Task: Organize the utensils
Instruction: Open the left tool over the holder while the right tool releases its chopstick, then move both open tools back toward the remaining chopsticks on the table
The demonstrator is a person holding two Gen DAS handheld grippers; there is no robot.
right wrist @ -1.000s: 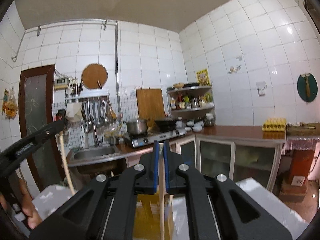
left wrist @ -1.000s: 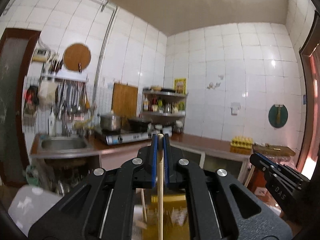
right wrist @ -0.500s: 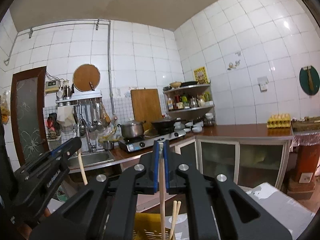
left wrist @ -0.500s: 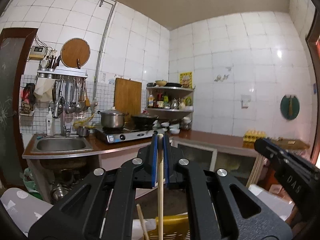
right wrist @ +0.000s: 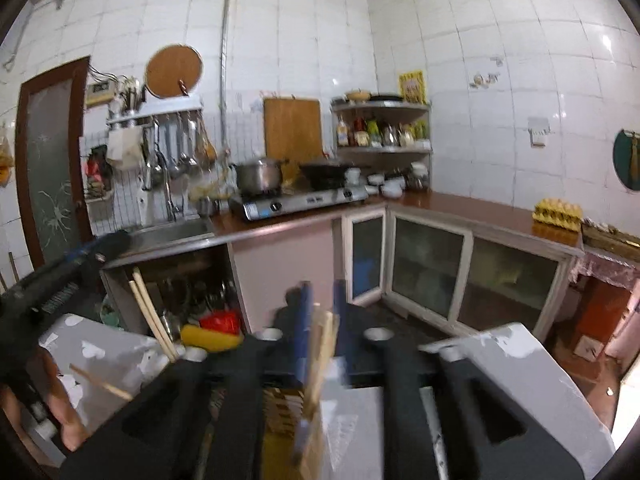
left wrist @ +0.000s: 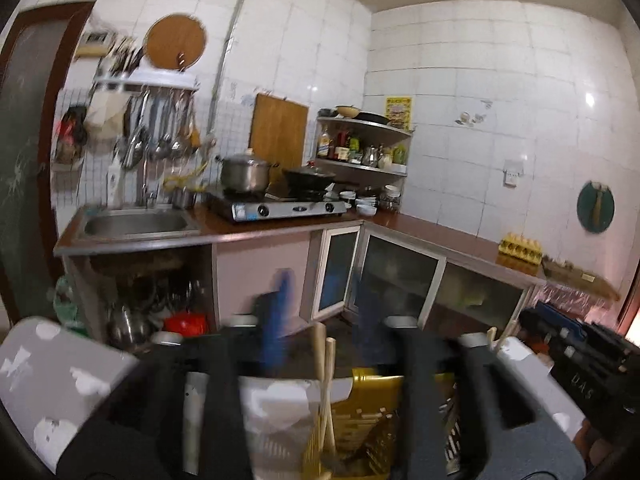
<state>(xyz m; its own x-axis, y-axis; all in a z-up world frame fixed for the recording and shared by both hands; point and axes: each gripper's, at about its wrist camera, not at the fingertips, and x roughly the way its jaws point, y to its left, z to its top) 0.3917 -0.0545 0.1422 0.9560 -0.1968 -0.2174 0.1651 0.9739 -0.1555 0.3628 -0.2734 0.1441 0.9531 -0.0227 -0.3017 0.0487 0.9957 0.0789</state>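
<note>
In the left wrist view my left gripper (left wrist: 320,320) is blurred and its jaws are opening. Two wooden chopsticks (left wrist: 325,380) stand loose between the blue pads (left wrist: 276,320), their lower ends in a yellow slatted utensil basket (left wrist: 376,400). My right gripper (right wrist: 321,312) is opening too, with wooden chopsticks (right wrist: 322,360) between its pads and free of them, over the same basket (right wrist: 280,404). The left gripper's body (right wrist: 60,280) shows at the left of the right wrist view, next to another pair of chopsticks (right wrist: 152,320).
The basket sits on a grey table with white patches (left wrist: 60,380). A hand (right wrist: 60,412) shows low on the left. Behind are a sink (left wrist: 136,224), a gas stove with a pot (left wrist: 244,176), a corner shelf of bottles and an egg tray (right wrist: 558,212).
Both grippers were shut on a chopstick each; now their jaws have parted and the chopsticks stand free. Both views have sunk toward the yellow basket and the table.
</note>
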